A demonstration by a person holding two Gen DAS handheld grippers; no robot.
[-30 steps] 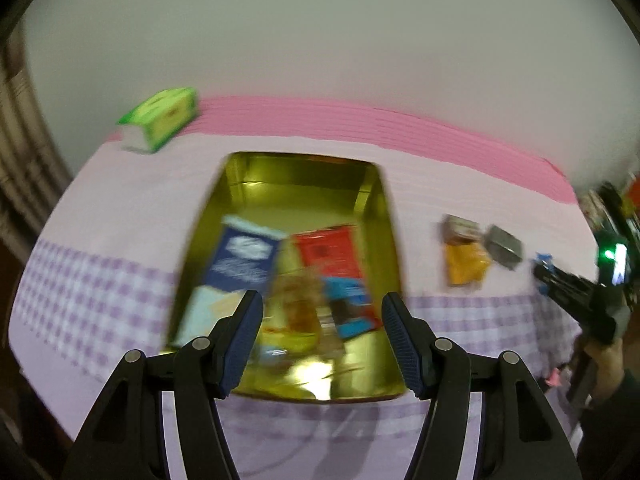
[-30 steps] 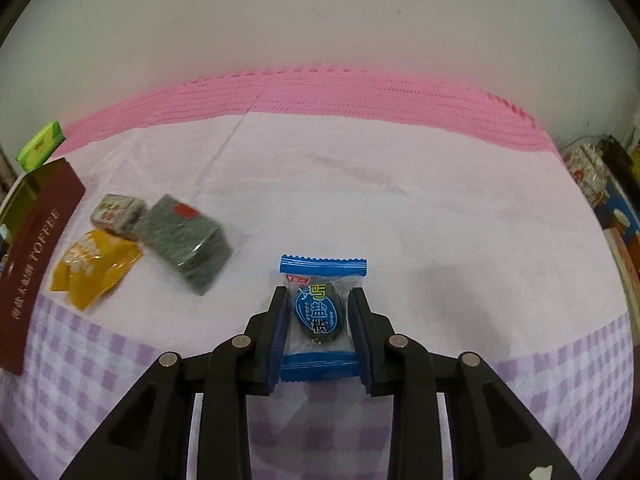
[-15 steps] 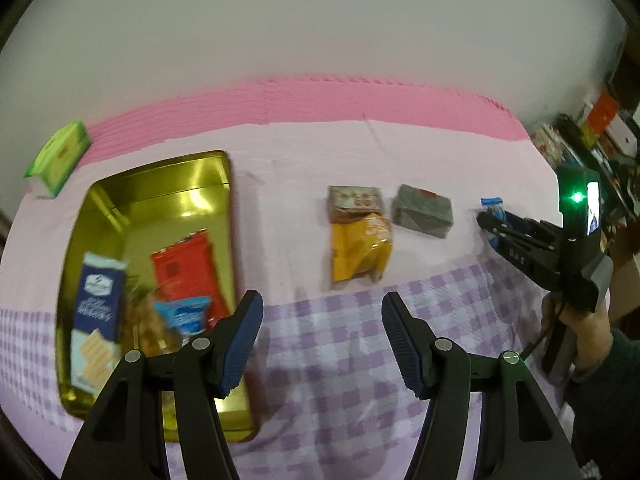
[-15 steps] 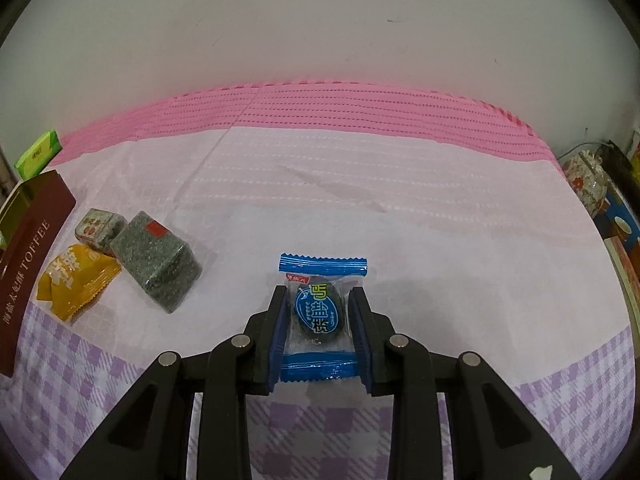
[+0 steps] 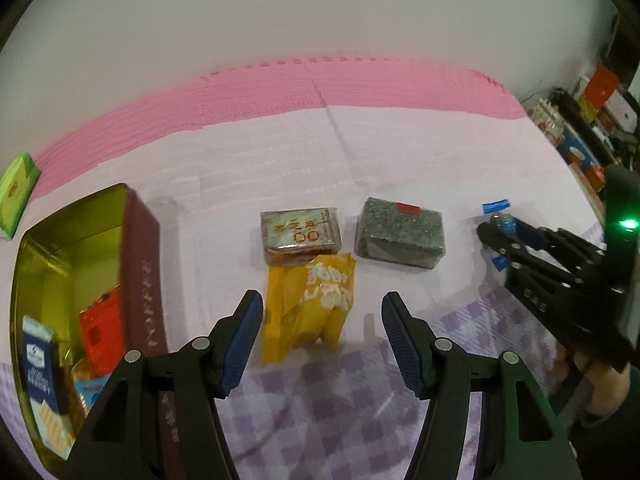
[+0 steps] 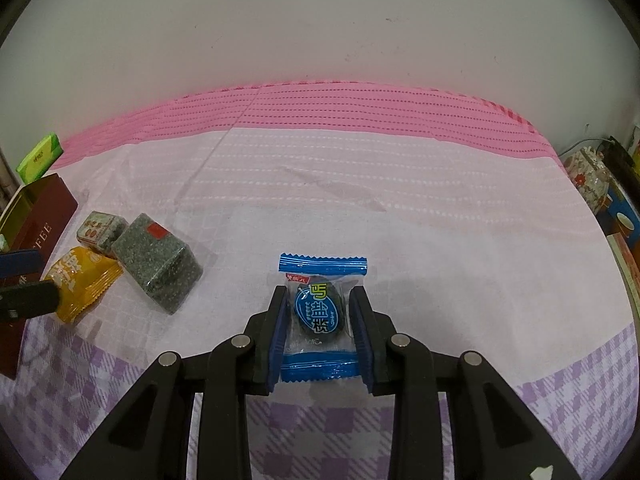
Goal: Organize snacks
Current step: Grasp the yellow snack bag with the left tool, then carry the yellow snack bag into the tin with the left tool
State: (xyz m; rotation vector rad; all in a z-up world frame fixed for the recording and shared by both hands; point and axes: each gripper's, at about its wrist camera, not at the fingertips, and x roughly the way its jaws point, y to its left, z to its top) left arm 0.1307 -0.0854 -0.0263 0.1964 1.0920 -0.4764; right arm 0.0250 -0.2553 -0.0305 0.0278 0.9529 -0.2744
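Note:
My left gripper (image 5: 322, 308) hangs open above a yellow snack packet (image 5: 312, 304) on the pink cloth, its pads apart on either side of it. Just behind the packet lie a small brown-and-green box (image 5: 300, 232) and a grey-green wrapped block (image 5: 400, 236). At the left stands the gold tin (image 5: 52, 248) with a maroon outer wall, holding several snacks. My right gripper (image 6: 320, 296) is shut on a blue wrapped candy (image 6: 318, 312), low over the cloth. In the left wrist view that gripper (image 5: 490, 232) sits at the far right.
A green box (image 5: 16, 192) lies at the far left, near the cloth's pink back border. Shelves with boxes and jars (image 5: 592, 92) crowd the right edge. A hand (image 5: 604, 384) holds the right gripper's handle. The wall runs close behind the table.
My left gripper has swung right from above the gold tin to above the yellow packet and come lower. The right gripper has stayed put, still clamped on the blue candy.

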